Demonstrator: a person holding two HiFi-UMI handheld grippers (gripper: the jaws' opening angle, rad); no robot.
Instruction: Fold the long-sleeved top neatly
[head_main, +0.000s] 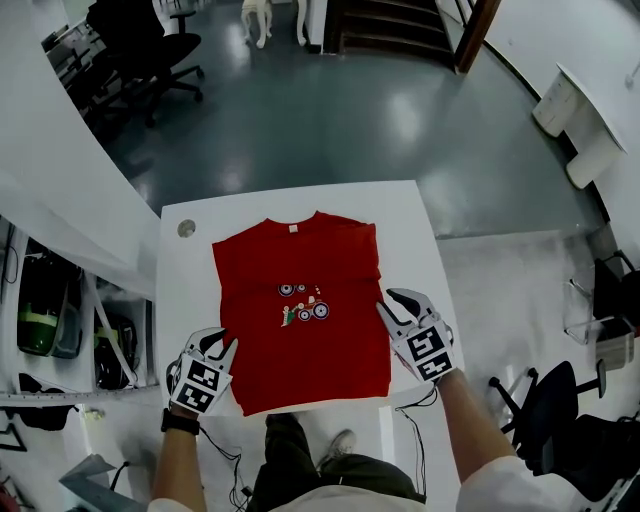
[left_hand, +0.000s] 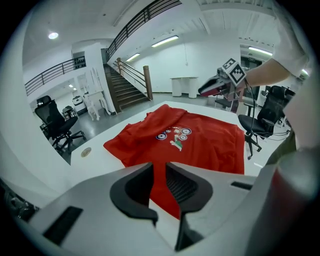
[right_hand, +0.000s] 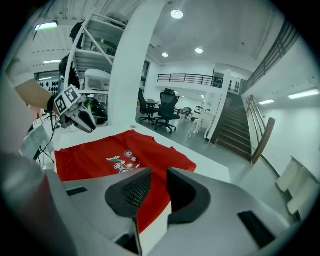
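Observation:
The red top (head_main: 300, 310) lies flat on the white table (head_main: 410, 215), collar toward the far side, print facing up, its sleeves tucked out of sight. My left gripper (head_main: 222, 343) hovers at the cloth's near left edge. Its jaws stand a little apart with nothing between them; the left gripper view shows only the top (left_hand: 200, 140) beyond the gap (left_hand: 159, 172). My right gripper (head_main: 392, 300) sits at the right edge of the cloth. It is also slightly open and empty (right_hand: 159, 177), and the top (right_hand: 115, 155) spreads out ahead of it.
A round grommet (head_main: 186, 228) is set in the table's far left corner. Shelving with bags (head_main: 50, 310) stands to the left, an office chair (head_main: 150, 50) and stairs (head_main: 390, 25) beyond, and a white desk (head_main: 590, 120) at far right.

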